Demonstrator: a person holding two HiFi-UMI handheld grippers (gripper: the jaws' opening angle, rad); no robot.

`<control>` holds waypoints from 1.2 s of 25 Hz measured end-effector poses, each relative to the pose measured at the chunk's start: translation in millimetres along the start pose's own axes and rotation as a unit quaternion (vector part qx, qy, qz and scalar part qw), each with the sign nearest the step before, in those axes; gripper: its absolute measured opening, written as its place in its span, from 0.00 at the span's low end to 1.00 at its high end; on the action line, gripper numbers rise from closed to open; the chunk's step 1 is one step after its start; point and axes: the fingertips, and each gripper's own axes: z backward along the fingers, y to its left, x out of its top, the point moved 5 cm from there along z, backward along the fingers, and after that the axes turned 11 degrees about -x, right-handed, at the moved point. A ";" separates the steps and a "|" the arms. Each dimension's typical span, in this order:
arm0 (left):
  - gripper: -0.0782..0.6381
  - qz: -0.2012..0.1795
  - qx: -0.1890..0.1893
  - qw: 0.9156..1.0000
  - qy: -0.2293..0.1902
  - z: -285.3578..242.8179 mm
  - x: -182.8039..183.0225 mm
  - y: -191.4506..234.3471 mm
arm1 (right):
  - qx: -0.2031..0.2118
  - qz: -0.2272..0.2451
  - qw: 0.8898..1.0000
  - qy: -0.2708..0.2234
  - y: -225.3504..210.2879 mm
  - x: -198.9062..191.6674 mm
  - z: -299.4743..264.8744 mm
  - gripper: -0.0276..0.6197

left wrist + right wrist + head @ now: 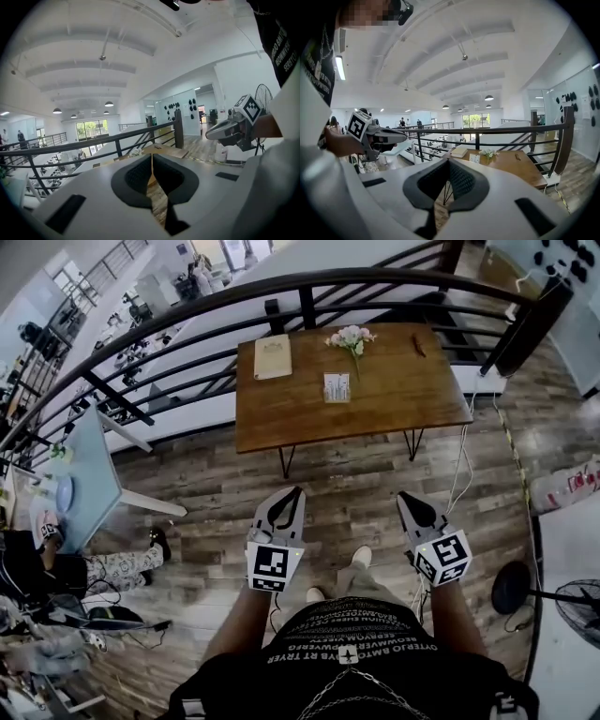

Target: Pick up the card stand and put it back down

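The card stand (337, 387) is a small white upright card near the middle of the wooden table (394, 399); in the right gripper view the card stand (474, 158) appears small and far off. Both grippers hang over the wood floor, well short of the table. My left gripper (297, 493) is shut with nothing in it, its jaws meeting in the left gripper view (151, 161). My right gripper (403, 496) is shut and empty too (449, 165).
On the table lie a book (273, 356), a bunch of flowers (352, 338) and a small brown object (418, 345). A black railing (187, 310) curves behind it. A blue table (89, 474) and a seated person are at the left, a fan (514, 587) and cables at the right.
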 end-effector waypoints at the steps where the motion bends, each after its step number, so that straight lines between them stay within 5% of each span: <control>1: 0.16 0.001 -0.001 1.000 -0.001 -6.1 2.2 0.3 | 0.001 0.000 1.000 0.000 -4.8 -0.1 -3.8 0.06; 30: 0.16 -0.006 0.073 0.997 -0.012 -104.8 62.1 13.1 | 0.068 0.012 0.997 -0.016 -110.3 37.9 -71.2 0.06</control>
